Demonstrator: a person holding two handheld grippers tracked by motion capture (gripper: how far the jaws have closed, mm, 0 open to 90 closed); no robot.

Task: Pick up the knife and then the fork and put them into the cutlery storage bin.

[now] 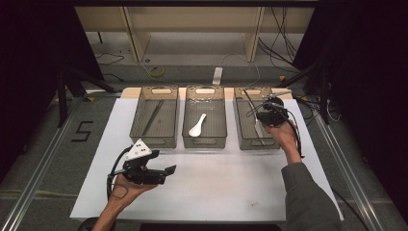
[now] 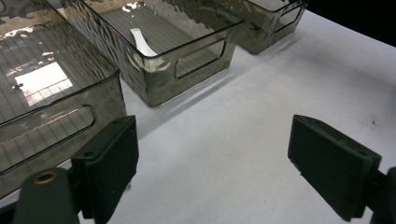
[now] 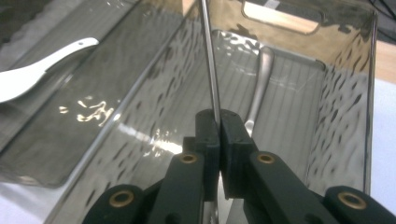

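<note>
The right gripper (image 3: 218, 122) has its fingers clamped on a thin metal rod (image 3: 208, 56) over the right bin (image 3: 369, 93). The rod looks stiff, light and slippery, so hold it near its end; the left gripper (image 2: 212, 168) fingers stand apart over the worktop (image 2: 243, 140)

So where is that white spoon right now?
In the high view the white spoon lies inside the middle bin of the three, bowl end toward the person, between the left bin and the right bin.
</note>
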